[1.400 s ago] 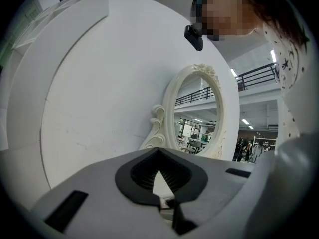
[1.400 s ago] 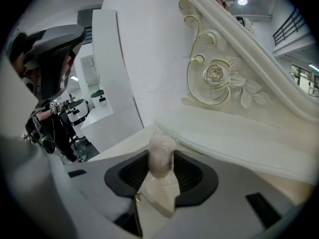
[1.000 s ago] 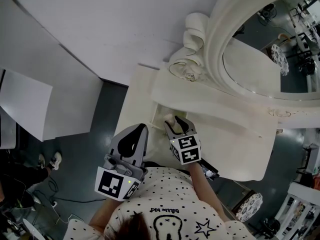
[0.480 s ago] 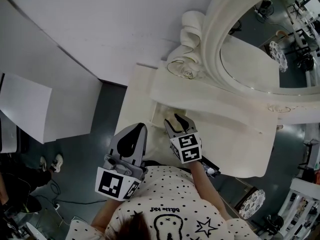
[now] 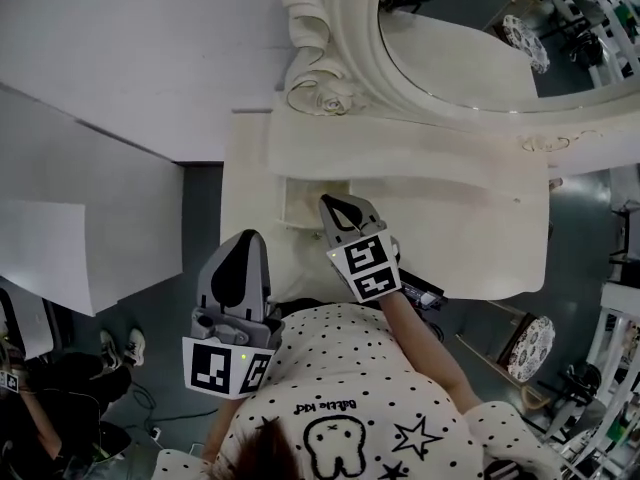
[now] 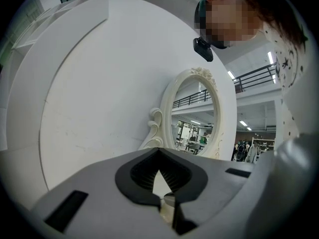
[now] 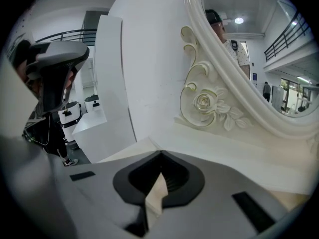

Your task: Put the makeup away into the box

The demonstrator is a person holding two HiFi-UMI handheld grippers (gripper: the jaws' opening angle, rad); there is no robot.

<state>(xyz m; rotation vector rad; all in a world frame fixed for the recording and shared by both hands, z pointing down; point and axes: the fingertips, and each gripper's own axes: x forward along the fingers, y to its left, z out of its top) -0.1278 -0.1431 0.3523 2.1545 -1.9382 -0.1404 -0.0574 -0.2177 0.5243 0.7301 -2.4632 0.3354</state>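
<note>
My right gripper (image 5: 328,201) hangs over the left part of the cream dressing table (image 5: 470,238), right by an open recessed compartment (image 5: 297,208) in its top. Its jaws have just been closing and now meet, with nothing visible between them; the right gripper view (image 7: 160,154) shows only bare table through the gap. My left gripper (image 5: 246,236) is held level off the table's left front corner, jaws together (image 6: 159,151). A small pale capped thing (image 6: 169,206) shows low in that gap; I cannot tell what it is. No makeup is plainly visible.
An oval mirror (image 5: 450,38) in a carved cream frame with a rose (image 7: 205,102) stands at the back of the table. White wall panels (image 5: 100,58) rise at the left. Dark floor (image 5: 200,218) lies beside the table.
The right gripper's jaws went from spread to closed and it lifted a little above the compartment. The head view swung, shifting the mirror up and left. The left gripper kept still.
</note>
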